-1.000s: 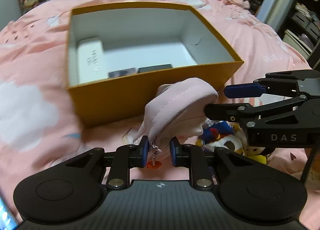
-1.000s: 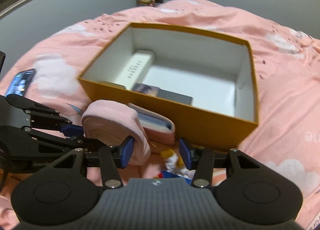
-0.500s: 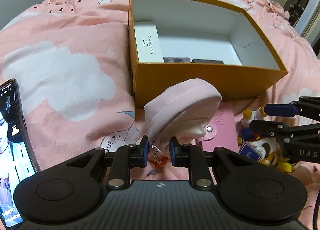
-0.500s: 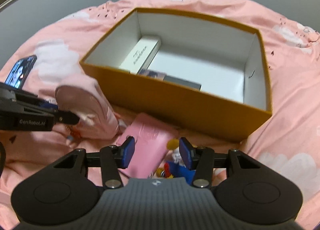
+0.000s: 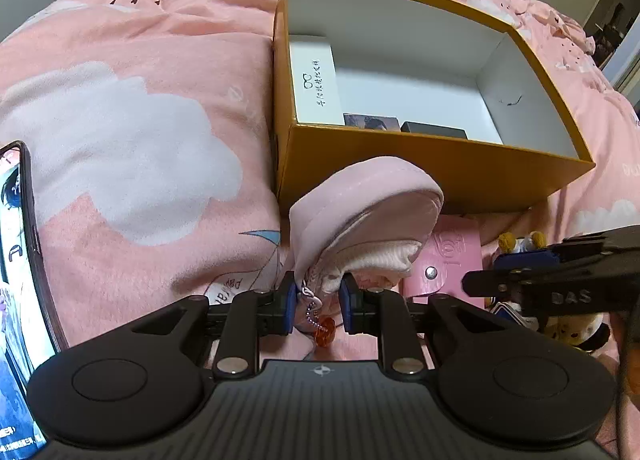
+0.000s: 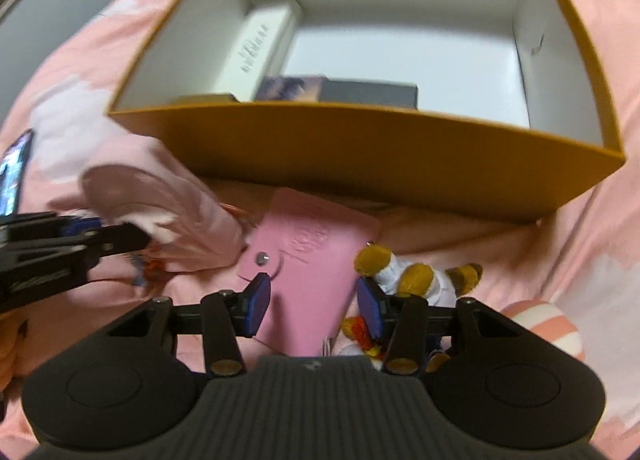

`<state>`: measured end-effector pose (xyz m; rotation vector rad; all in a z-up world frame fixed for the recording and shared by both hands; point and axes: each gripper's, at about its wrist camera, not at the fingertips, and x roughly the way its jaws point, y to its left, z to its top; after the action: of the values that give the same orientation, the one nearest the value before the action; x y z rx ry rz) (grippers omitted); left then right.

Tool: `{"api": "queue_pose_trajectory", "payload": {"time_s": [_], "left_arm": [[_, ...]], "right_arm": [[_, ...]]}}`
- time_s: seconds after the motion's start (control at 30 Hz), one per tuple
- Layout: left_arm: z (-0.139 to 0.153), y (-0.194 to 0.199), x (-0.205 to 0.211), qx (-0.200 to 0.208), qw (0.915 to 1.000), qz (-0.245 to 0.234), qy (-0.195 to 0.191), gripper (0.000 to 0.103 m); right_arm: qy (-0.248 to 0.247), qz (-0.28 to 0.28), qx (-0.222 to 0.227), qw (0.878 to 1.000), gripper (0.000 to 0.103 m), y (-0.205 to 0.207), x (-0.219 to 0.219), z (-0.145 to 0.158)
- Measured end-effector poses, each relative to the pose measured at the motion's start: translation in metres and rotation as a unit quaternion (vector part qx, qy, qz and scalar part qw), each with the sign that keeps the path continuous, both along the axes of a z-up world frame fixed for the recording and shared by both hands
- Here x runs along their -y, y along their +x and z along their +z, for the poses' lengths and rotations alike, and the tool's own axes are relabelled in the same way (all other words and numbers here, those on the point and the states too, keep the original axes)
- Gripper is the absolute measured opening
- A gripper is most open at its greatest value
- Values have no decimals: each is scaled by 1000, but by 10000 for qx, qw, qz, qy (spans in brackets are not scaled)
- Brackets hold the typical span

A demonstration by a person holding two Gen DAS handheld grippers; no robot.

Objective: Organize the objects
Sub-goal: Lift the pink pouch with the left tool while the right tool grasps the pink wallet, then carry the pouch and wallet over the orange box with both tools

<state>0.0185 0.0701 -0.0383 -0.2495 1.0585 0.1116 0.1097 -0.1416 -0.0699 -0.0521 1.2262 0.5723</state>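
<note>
My left gripper (image 5: 318,300) is shut on the zip end of a soft pink pouch (image 5: 360,211), which hangs in front of the orange box (image 5: 440,167). A bead chain with an orange charm dangles between the fingers. My right gripper (image 6: 314,304) stands open low over a pink snap wallet (image 6: 312,252) lying on the bedspread; its pads do not press on the wallet. A small plush toy (image 6: 416,276) lies against the right finger. The pouch (image 6: 160,199) and left gripper (image 6: 80,236) show at the left of the right wrist view.
The orange box (image 6: 360,151) holds a white carton (image 5: 314,79), a photo card (image 5: 370,121) and a black case (image 5: 434,129) along its near-left side. A lit phone (image 5: 16,260) lies far left. A pink-striped ball (image 6: 544,324) sits right of the toy.
The right gripper has dropped close over the pink wallet, still open. The left gripper carried the pouch leftward off the wallet and rolled, so the box now shows from its corner.
</note>
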Motion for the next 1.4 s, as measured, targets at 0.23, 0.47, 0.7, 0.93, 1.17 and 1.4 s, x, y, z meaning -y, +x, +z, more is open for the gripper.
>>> {"api": "queue_pose_trajectory", "payload": {"time_s": [0.23,0.47,0.7,0.93,1.17,1.4], "left_arm": [[-2,3,-4,101,9998,161,-78,27],[-8,5,-9,153,9991,302,-239,33],[-8,4,-9,214,9988,351,-258,34],[-5,-2,-6,271,9987,375,-218,28],[-6,-3,-5,272,9987,394,-178,28],[0,-10,-2,387,9985,340,-177,24]], "right_arm": [[153,-378,-702,9967,64,22,-2,-19],[478,-563,-919,9930,68,30,0,-30],[694,-651,-566,9938,32,20,12,-18],[1136,-267,-117,9931,16,-6,13,16],[1185,-96,-132,9928,24,-2,3,14],[1100,-192,-161,9936,20,-9,4,13]]}}
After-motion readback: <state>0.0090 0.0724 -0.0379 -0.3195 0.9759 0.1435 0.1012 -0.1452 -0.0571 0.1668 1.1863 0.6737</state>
